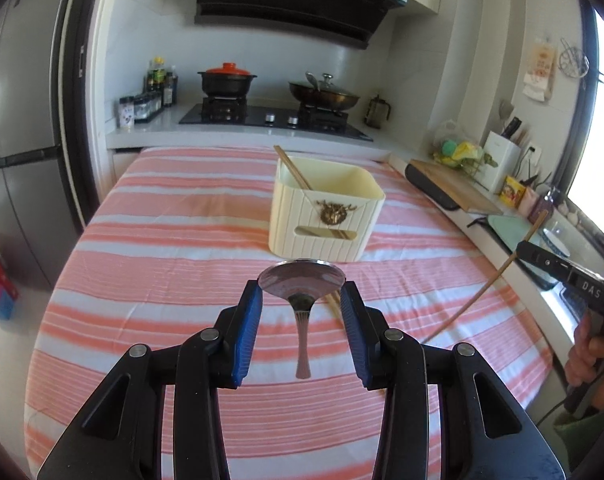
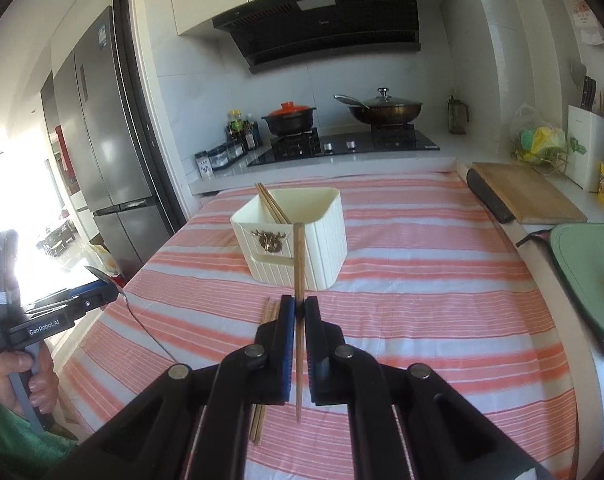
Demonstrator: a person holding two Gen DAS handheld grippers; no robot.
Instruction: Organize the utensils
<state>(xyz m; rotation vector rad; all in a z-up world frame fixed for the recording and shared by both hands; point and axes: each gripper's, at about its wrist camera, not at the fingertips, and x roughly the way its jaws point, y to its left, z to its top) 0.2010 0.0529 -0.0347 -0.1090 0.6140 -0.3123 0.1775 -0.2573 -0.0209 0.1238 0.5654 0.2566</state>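
Note:
My left gripper (image 1: 302, 290) is shut on the bowl of a steel spoon (image 1: 302, 280), handle hanging down, held above the striped cloth short of the cream utensil box (image 1: 326, 210). The box holds chopsticks (image 1: 291, 168) leaning at its back left. My right gripper (image 2: 299, 306) is shut on a wooden chopstick (image 2: 298, 264), held upright in front of the box (image 2: 297, 236). A pair of chopsticks (image 2: 263, 364) lies on the cloth under the right gripper. The right gripper with its chopstick shows at the right of the left view (image 1: 542, 256); the left gripper shows at the left of the right view (image 2: 97, 296).
A pink-striped cloth (image 1: 173, 240) covers the table. Behind it is a stove (image 1: 273, 118) with a red-lidded pot and a wok. A cutting board (image 2: 526, 196), a green mat (image 2: 590, 276) and a knife block (image 1: 500, 160) line the right counter. A fridge (image 2: 101, 140) stands left.

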